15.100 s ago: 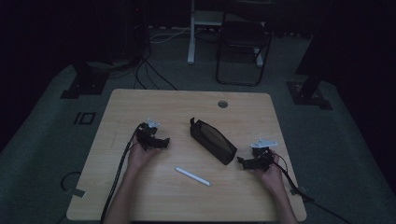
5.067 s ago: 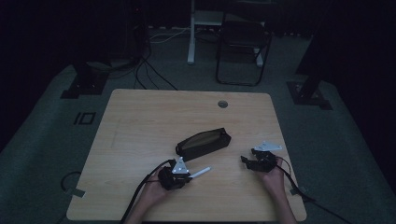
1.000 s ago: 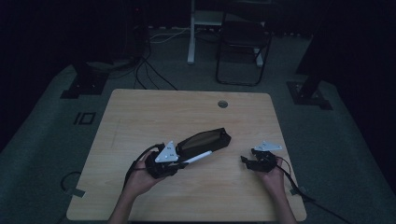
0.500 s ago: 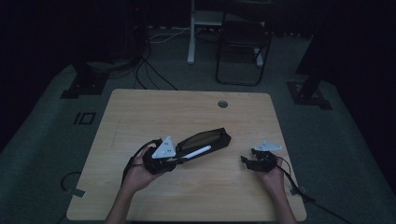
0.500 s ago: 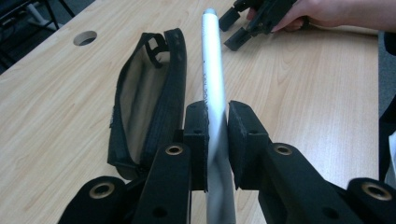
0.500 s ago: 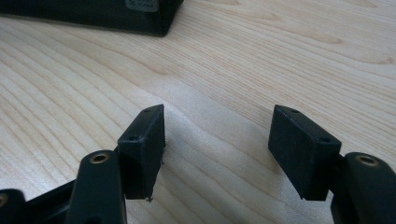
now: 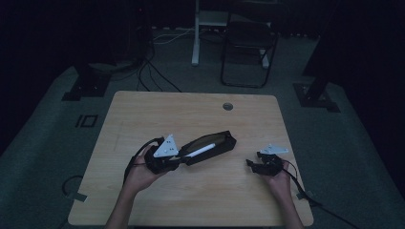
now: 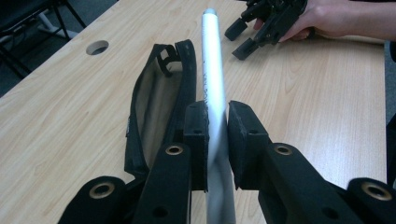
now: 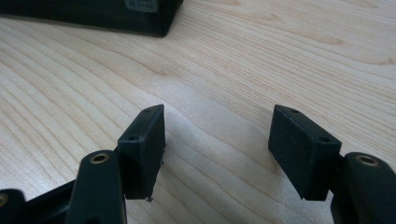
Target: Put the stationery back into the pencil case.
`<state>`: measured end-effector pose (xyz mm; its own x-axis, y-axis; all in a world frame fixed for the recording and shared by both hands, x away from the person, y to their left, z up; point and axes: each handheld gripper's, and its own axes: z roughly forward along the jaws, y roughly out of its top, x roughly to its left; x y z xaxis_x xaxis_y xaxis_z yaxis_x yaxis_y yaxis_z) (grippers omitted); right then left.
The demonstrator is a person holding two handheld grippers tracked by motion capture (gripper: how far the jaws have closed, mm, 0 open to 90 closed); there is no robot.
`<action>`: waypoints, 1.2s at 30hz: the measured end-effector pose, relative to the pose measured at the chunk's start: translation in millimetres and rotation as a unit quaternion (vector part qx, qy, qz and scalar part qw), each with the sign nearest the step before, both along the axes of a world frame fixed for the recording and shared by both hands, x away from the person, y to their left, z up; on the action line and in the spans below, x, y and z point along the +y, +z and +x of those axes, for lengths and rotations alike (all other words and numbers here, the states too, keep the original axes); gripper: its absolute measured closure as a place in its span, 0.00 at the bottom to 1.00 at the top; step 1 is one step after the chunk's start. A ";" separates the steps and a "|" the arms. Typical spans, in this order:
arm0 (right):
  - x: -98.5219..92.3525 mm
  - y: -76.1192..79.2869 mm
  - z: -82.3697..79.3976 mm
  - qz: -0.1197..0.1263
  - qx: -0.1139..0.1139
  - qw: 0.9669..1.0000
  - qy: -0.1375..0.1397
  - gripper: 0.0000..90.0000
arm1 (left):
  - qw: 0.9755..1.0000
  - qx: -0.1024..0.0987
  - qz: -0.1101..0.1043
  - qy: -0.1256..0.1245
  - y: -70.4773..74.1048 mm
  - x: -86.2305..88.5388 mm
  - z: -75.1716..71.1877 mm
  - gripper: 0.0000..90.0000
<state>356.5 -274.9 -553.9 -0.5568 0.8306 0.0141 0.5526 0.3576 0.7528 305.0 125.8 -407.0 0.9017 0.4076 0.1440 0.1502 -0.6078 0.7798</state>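
Observation:
My left gripper (image 7: 180, 161) is shut on a white pen (image 7: 202, 150), its pads clamping the barrel near one end (image 8: 215, 119). The pen (image 8: 211, 65) points away from me and runs along the rim of a black zip pouch (image 8: 159, 93). The pouch lies unzipped on the table with its tan lining showing. From above, the pen lies over the opening of the pouch (image 7: 224, 141); whether it touches the pouch I cannot tell. My right gripper (image 7: 250, 165) rests on the table to the right, open, with only bare wood between its jaws (image 9: 217, 130).
The wooden table (image 7: 143, 114) has a round cable hole (image 7: 228, 106) near its far edge. A corner of the pouch (image 9: 116, 16) lies just beyond my right gripper. Behind the table stand a chair (image 7: 248, 52) and stand bases, with cables on the floor.
My left gripper has carried the pen a little farther toward the pouch, so the pen now lies over its opening. The right gripper has stayed put.

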 end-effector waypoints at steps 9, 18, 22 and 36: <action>0.0 0.0 0.0 0.000 0.000 1.000 0.000 0.40 | 1.000 -0.007 -0.002 -0.002 6.3 -1.7 5.1 0.88; 0.0 0.0 0.0 0.000 0.000 1.000 0.000 0.40 | 1.000 -0.007 -0.004 -0.001 9.7 -3.6 11.1 0.88; 0.0 0.0 0.0 0.000 0.000 1.000 0.000 0.40 | 1.000 -0.007 0.000 -0.002 11.9 -4.6 14.1 0.88; 0.0 0.0 0.0 0.000 0.000 1.000 0.000 0.40 | 1.000 -0.001 -0.006 0.005 12.3 -3.5 25.6 0.88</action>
